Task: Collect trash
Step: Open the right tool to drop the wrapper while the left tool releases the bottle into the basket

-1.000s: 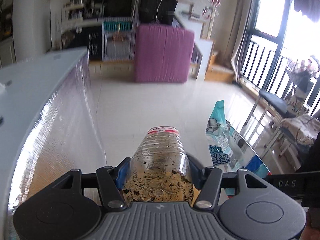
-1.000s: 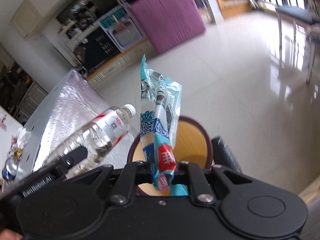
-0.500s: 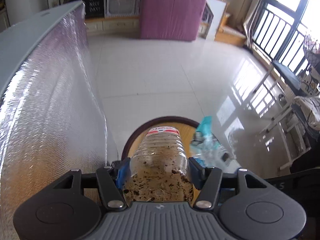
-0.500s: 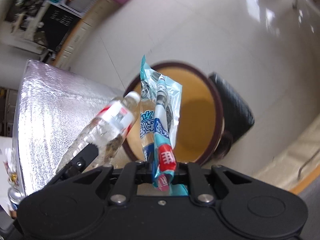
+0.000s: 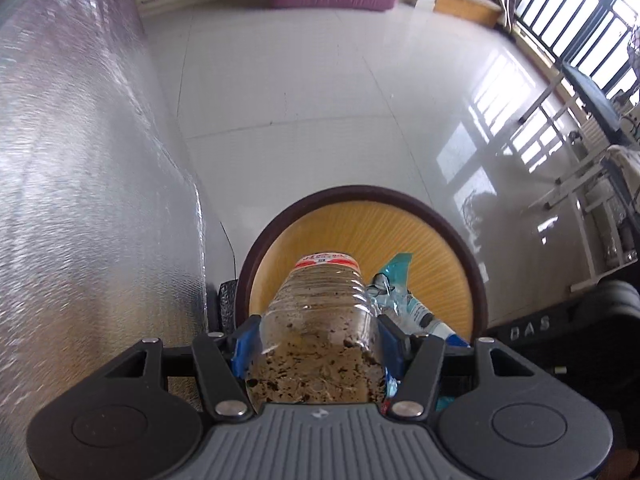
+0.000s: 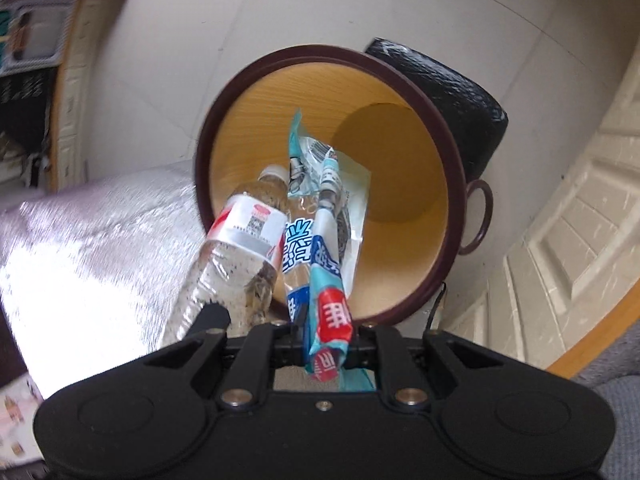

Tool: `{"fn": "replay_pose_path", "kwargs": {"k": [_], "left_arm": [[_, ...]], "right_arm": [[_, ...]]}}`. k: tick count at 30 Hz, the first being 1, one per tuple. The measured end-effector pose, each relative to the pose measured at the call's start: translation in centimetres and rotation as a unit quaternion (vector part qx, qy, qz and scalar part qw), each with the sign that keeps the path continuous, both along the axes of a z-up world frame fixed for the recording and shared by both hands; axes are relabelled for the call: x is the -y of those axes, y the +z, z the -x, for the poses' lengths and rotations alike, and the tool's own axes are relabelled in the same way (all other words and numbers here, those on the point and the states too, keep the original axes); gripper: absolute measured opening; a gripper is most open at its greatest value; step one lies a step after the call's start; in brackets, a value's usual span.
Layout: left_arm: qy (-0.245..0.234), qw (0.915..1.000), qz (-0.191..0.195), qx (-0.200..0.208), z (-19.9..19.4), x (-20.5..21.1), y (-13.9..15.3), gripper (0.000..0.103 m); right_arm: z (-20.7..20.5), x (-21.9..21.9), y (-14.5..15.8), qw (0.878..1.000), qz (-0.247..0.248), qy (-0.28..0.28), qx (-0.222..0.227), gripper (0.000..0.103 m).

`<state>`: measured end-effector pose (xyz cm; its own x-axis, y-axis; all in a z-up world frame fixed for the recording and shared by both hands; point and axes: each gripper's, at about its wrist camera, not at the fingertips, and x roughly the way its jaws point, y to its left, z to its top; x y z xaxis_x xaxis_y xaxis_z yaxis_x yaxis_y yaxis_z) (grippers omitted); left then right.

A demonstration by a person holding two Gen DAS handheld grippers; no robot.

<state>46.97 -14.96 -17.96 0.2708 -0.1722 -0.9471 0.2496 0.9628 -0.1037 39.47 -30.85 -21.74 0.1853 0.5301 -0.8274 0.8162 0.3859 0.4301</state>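
Left gripper (image 5: 318,344) — blue pads clamped on the sides of a clear ribbed plastic bottle (image 5: 320,320) with a red-and-white label, white cap and dark-flecked residue inside, its neck aimed down over the near rim of a round bin (image 5: 476,280) with a dark maroon rim and yellow wood-grain lining. Right gripper (image 6: 326,334) — jaws pressed together on the lower end of a crumpled teal, white and red plastic snack wrapper (image 6: 320,216), which hangs over the same bin's near rim just beside the bottle. The bin stands on the white tiled floor (image 5: 300,92), close against a silver foil-textured panel (image 5: 80,160).
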Motion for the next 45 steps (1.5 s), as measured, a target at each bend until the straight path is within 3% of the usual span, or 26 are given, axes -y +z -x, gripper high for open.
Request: {"fn": "replay_pose_path", "kwargs": {"k": [12, 17, 19, 23, 27, 31, 34, 37, 41, 45], "left_arm": [[-0.030, 0.9992, -0.024, -0.015, -2.4, 1.3, -3.5, 0.060], [-0.036, 0.9988, -0.027, -0.017, -2.7, 1.6, -3.8, 0.060], [-0.034, 0.9989, -0.028, -0.018, -2.8, 1.5, -3.9, 0.060], [-0.036, 0.9986, -0.028, -0.027, -3.7, 2.4, -5.2, 0.060], [-0.039, 0.9981, -0.029, -0.038, -4.4, 3.2, -7.0, 0.060], [-0.048, 0.9968, -0.028, -0.057, -4.7, 3.6, -8.7, 0.063], [-0.044, 0.9955, -0.037, -0.075, -4.5, 3.5, -9.6, 0.067], [-0.040, 0.9951, -0.037, -0.082, -4.1, 2.8, -9.7, 0.069], [-0.040, 0.9947, -0.033, -0.088, -4.2, 2.7, -9.7, 0.078], [-0.040, 0.9951, -0.023, -0.088, -4.2, 2.3, -8.9, 0.082]], "right_arm": [[-3.4, 3.5, -4.2, 0.995, -0.003, -0.087, -0.042, 0.015], [-4.2, 5.3, -4.8, 0.991, -0.016, -0.133, -0.031, 0.015], [-5.1, 5.8, -4.6, 0.991, -0.005, -0.131, -0.015, 0.020], [-7.0, 5.4, -4.9, 0.997, 0.046, -0.065, 0.019, 0.027], [-7.5, 4.1, -5.5, 0.993, 0.111, 0.010, 0.037, 0.020], [-7.0, 3.4, -5.9, 0.990, 0.123, 0.045, 0.044, 0.024], [-6.7, 3.0, -6.0, 0.991, 0.107, 0.051, 0.061, 0.043], [-6.5, 2.3, -5.5, 0.988, 0.115, 0.072, 0.067, 0.044], [-6.5, 1.7, -4.5, 0.984, 0.126, 0.102, 0.075, 0.050], [-6.2, 1.4, -2.3, 0.972, 0.153, 0.151, 0.090, 0.053]]}}
